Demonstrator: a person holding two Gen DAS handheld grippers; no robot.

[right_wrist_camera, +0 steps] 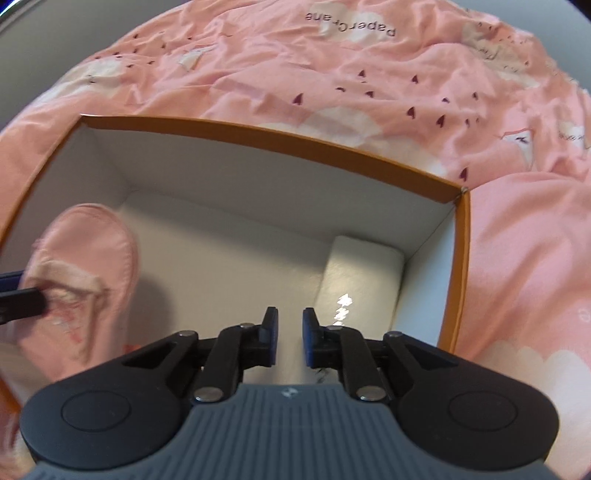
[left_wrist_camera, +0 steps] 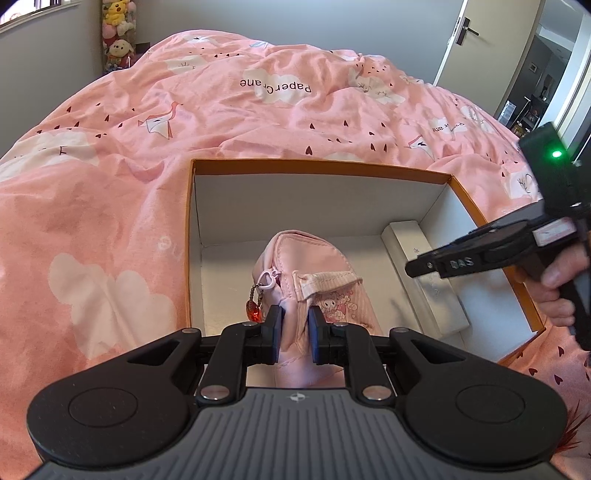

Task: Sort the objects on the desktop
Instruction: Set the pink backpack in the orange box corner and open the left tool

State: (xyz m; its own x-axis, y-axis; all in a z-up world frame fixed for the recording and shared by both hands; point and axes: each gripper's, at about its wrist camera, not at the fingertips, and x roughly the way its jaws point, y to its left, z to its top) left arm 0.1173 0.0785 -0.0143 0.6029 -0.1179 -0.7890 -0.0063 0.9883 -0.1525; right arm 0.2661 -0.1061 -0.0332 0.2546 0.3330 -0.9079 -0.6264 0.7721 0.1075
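My left gripper [left_wrist_camera: 295, 322] is shut on a pink fabric pencil pouch [left_wrist_camera: 314, 273] with a red charm, holding it inside an orange-rimmed white box [left_wrist_camera: 321, 168]. The pouch also shows at the left of the right wrist view [right_wrist_camera: 85, 266], with a left fingertip [right_wrist_camera: 22, 302] on it. My right gripper [right_wrist_camera: 290, 326] is open and empty, above the box floor beside a long white case [right_wrist_camera: 364, 273]. In the left wrist view the right gripper [left_wrist_camera: 436, 264] hangs over that white case [left_wrist_camera: 424, 280] at the box's right side.
The box [right_wrist_camera: 295, 142] rests on a rumpled pink bedspread [left_wrist_camera: 184, 122] with cloud and crane prints. Plush toys [left_wrist_camera: 116, 33] stand at the far left wall. An open door [left_wrist_camera: 458, 37] is at the far right.
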